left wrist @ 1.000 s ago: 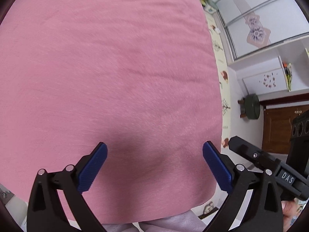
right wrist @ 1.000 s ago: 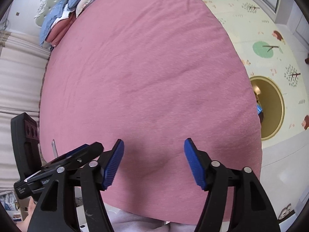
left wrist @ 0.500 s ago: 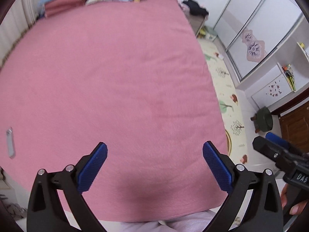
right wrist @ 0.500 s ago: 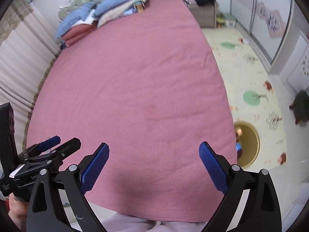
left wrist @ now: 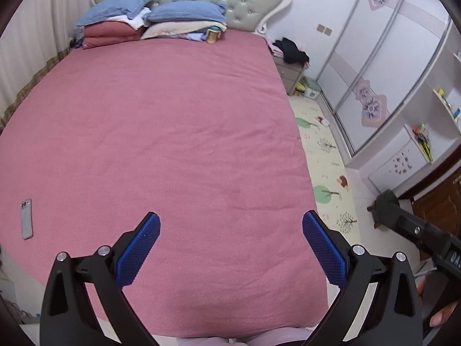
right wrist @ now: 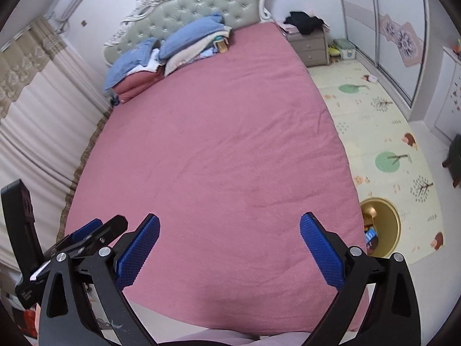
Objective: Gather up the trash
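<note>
Pretty clearly a home bedroom: big bed with a pink cover [left wrist: 161, 144], tufted green headboard [left wrist: 198, 3] at the top of frame, stacked pillows [left wrist: 184, 13], sliding-door wardrobe [left wrist: 383, 66] on the right, nightstand [right wrist: 309, 46] and a kids' play mat [right wrist: 383, 144] on the floor.

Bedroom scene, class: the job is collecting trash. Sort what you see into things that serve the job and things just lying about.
For the job:
left gripper, open
right gripper, open
gold bin on the floor mat, some items already inside

Just lying about:
phone on the pink bed
pillows
nightstand
green stool
</note>
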{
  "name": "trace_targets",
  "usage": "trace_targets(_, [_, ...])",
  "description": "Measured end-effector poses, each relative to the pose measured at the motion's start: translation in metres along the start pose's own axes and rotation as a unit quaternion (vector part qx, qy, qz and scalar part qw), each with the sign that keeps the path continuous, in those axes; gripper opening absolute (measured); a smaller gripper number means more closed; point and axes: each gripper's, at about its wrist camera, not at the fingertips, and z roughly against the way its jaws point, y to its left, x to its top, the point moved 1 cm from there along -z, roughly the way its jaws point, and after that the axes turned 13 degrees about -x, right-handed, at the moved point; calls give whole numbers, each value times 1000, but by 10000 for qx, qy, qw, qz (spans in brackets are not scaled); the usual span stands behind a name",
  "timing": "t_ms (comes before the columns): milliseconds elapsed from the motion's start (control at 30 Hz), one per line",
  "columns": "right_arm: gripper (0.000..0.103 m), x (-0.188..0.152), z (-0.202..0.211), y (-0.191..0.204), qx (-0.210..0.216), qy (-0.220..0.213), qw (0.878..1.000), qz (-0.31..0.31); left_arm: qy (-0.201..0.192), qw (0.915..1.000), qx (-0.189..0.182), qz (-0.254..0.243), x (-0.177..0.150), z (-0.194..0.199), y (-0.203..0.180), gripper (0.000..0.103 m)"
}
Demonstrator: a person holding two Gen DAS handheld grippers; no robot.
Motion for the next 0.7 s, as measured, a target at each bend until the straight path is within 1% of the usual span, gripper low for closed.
trace_targets(67, [94, 1, 4, 6, 68, -55, 9999, 113, -55, 9999, 117, -23, -1, 4, -2, 99])
trace_targets(100, [94, 2, 6, 9, 54, -102, 9998, 183, -106, 9999, 115, -28, -1, 8, -3, 99])
trace_targets(133, [94, 2, 8, 11, 36, -155, 9997, 211, -137, 9999, 66, -2, 0, 11, -3, 99])
trace_targets(233, [94, 4, 11, 16, 186, -156, 9993, 280, -166, 9998, -66, 132, 1, 16, -1, 99])
trace_targets(333, [94, 7, 17, 16, 44, -340, 9990, 289, -355, 9993, 34, 66, 4, 22, -4, 99])
trace_targets(400, [94, 9, 20, 16, -84, -447, 9986, 279, -428, 9991, 33, 23, 6, 25, -6, 99])
trace_targets(533, [94, 10, 21, 12, -286, -541, 9979, 202, -644, 9972, 369, -62, 9, 34, -12, 99])
trace_targets(633, [94, 10, 21, 7, -335, -571, 9978, 100, -770, 9961, 414, -83, 11, 39, -15, 99])
trace_targets(700, [94, 10, 19, 5, -336, -552, 9979, 73, -838, 9948, 565, -93, 12, 42, -15, 99])
